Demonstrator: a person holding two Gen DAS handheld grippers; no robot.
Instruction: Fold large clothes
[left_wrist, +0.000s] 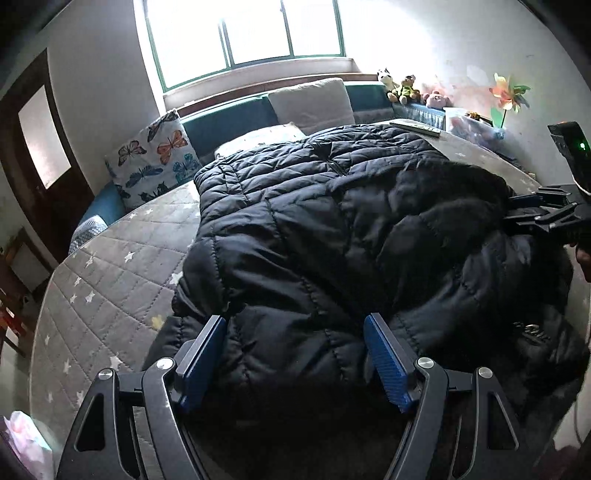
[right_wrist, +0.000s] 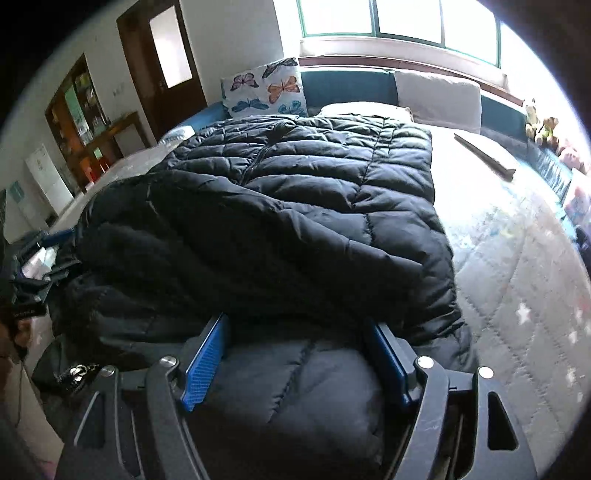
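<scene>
A large black quilted puffer jacket (left_wrist: 332, 221) lies spread on the bed, its near part bunched and folded over; it also shows in the right wrist view (right_wrist: 295, 206). My left gripper (left_wrist: 295, 328) is open, its blue pads (left_wrist: 207, 354) straddling the jacket's near left edge, not closed on it. My right gripper (right_wrist: 299, 332) is open, its pads (right_wrist: 207, 365) on either side of a thick fold at the jacket's near right edge. The right gripper also shows at the right edge of the left wrist view (left_wrist: 546, 214), against the jacket's side.
The grey star-quilted bed cover (left_wrist: 110, 280) lies under the jacket. A butterfly pillow (left_wrist: 155, 158) and a grey cushion (left_wrist: 310, 99) sit at the head. Stuffed toys (left_wrist: 402, 88) line the windowsill. A flat dark object (right_wrist: 484, 151) lies on the bed at right.
</scene>
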